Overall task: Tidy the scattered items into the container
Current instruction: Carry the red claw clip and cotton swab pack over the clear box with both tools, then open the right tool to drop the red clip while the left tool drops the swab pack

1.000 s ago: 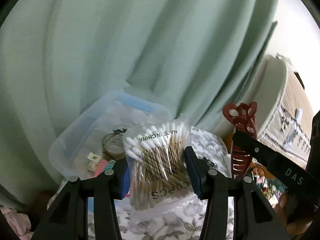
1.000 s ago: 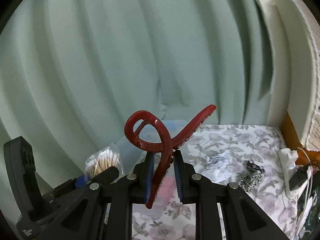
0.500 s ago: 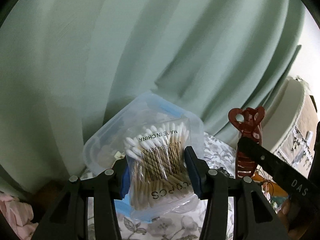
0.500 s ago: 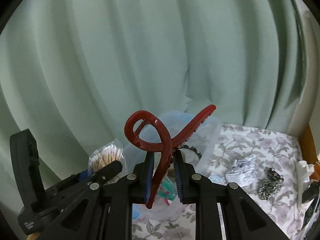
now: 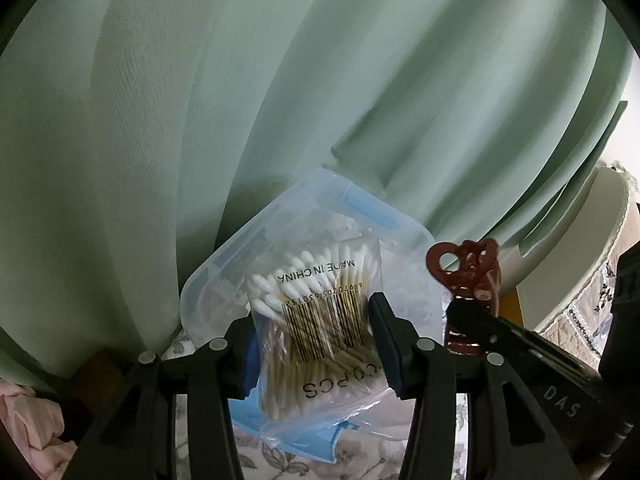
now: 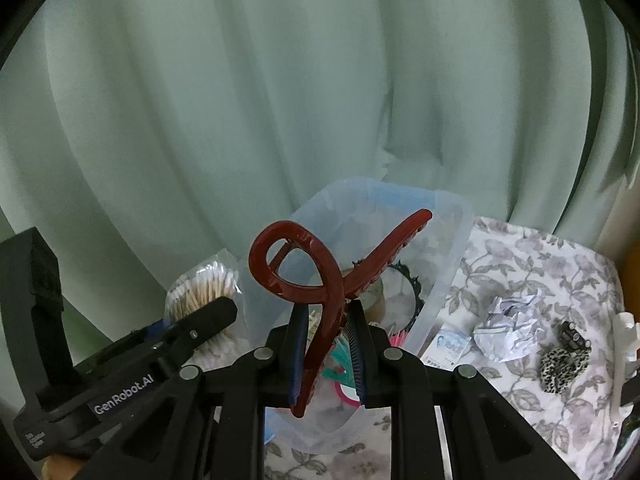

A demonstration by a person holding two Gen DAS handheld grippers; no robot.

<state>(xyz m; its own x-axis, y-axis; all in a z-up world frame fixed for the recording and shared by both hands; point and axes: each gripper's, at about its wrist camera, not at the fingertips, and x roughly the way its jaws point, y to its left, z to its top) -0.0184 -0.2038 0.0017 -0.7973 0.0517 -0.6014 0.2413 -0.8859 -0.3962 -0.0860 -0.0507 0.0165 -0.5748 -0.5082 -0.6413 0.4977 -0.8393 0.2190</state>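
My left gripper (image 5: 314,320) is shut on a clear bag of cotton swabs (image 5: 320,320), held over the clear plastic container (image 5: 208,276). In the right wrist view that bag of cotton swabs (image 6: 204,284) shows at the left, behind the left gripper's finger. A dark red hair claw clip (image 6: 320,276) stands upright between the blue pads of my right gripper (image 6: 326,344), which is shut on it above the clear plastic container (image 6: 452,248). The same claw clip (image 5: 468,280) appears at the right of the left wrist view. Inside the container lie a tape roll, a black scrunchie and small colourful items.
A floral cloth (image 6: 560,272) covers the table. On it, right of the container, lie a crumpled paper ball (image 6: 506,328), a leopard-print scrunchie (image 6: 560,364), a small blue-and-white packet (image 6: 448,344) and a white cable (image 6: 622,360). A green curtain (image 6: 280,100) hangs close behind.
Both grippers have moved left toward the container with their loads. The container now sits directly under and behind the swab bag and the clip. Neither grip has changed.
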